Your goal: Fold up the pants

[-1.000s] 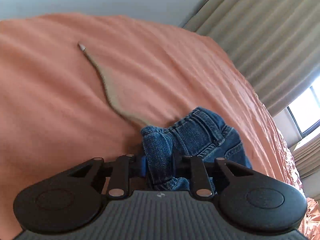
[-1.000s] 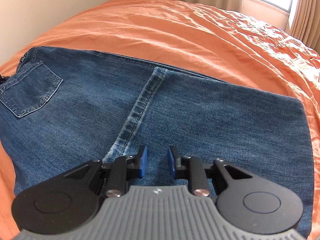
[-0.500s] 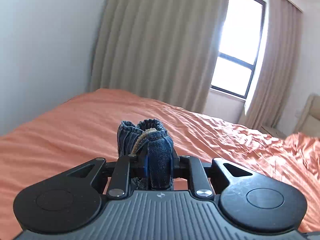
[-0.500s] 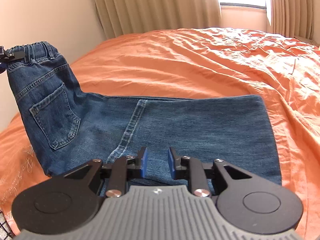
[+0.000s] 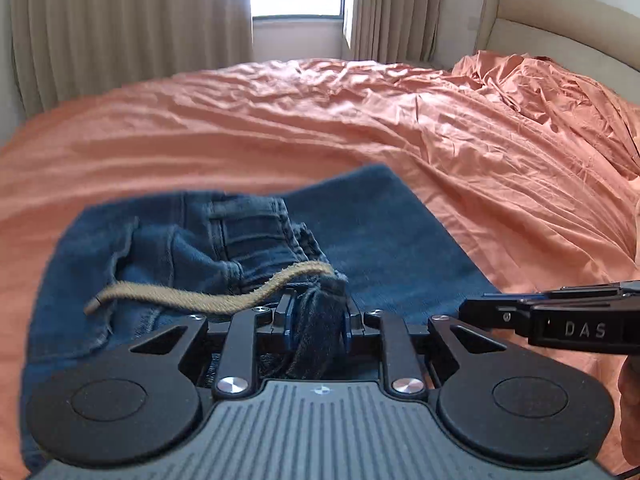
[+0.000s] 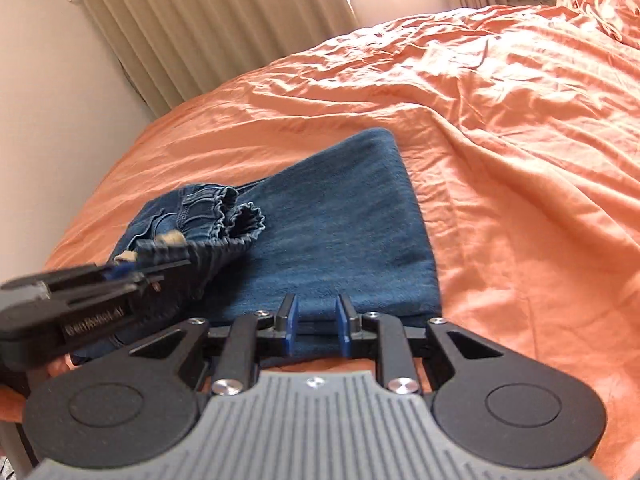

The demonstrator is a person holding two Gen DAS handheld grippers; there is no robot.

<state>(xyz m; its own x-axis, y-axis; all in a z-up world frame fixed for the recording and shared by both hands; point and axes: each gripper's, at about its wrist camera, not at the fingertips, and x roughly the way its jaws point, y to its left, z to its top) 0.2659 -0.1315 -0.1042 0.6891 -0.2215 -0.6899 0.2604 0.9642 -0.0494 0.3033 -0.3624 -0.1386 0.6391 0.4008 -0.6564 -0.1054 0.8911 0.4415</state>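
Pants [image 6: 344, 232] lay on bed [image 6: 520, 140] | left gripper [image 5: 318, 320] clamped waistband over legs | right gripper [image 6: 314, 324] parted, unloaded, at near edge

Legible text: "DAS" in pale raised letters | on: black side housing of right gripper [image 5: 560, 320], near right of left wrist view | left gripper [image 6: 120, 276] side label: blurred, unreadable

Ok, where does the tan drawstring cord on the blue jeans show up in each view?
Left wrist view: tan drawstring cord runs lower left, above the gripper body.
Right wrist view: cord ends peek out at left, on the bunched waistband.
Shared landmark: folded blue denim jeans.
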